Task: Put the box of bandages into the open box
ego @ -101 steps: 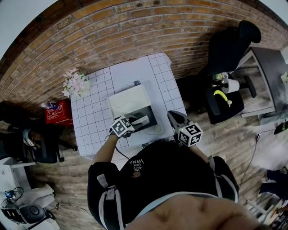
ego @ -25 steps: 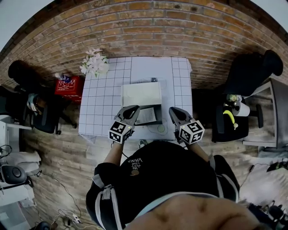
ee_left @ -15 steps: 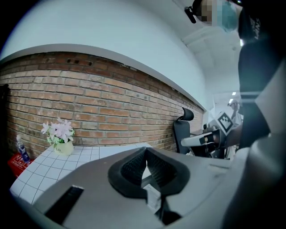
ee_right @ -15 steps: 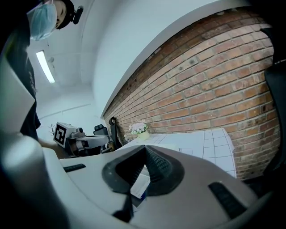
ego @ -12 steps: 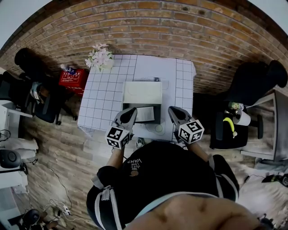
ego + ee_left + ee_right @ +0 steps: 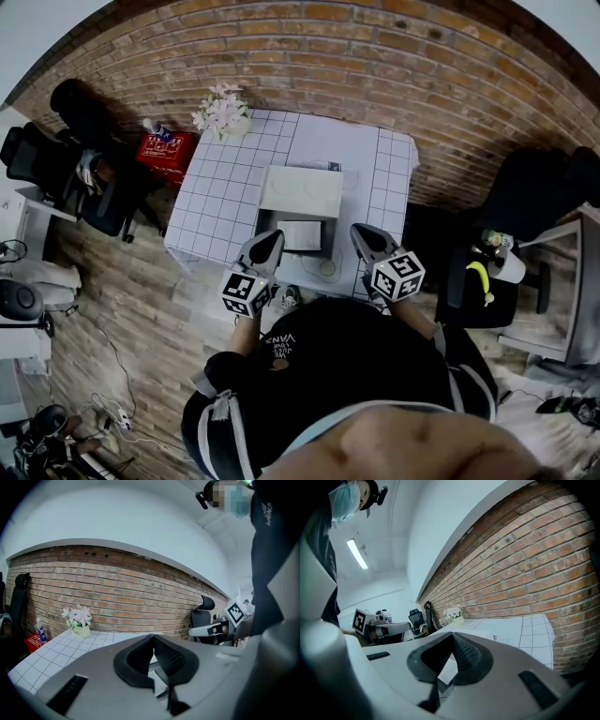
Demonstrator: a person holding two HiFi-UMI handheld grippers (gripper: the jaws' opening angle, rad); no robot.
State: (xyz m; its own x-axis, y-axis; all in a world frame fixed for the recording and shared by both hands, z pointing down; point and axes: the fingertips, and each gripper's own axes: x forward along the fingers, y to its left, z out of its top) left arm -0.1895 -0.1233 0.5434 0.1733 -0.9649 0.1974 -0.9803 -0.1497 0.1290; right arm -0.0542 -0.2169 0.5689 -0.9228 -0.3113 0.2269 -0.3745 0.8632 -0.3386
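Bandages lie in open box, centre frame; left tongs, right tongs clenched empty below. Task looks done, nothing left.

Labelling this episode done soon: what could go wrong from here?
1. The lid stands raised behind the open box; a bump could drop it onto the bandage box, which seems to lie inside.
2. A small round thing sits near the table's front edge, close to the right gripper; a sweep could knock it off.
3. The left gripper and right gripper are shut; fingers must open before any regrasp.
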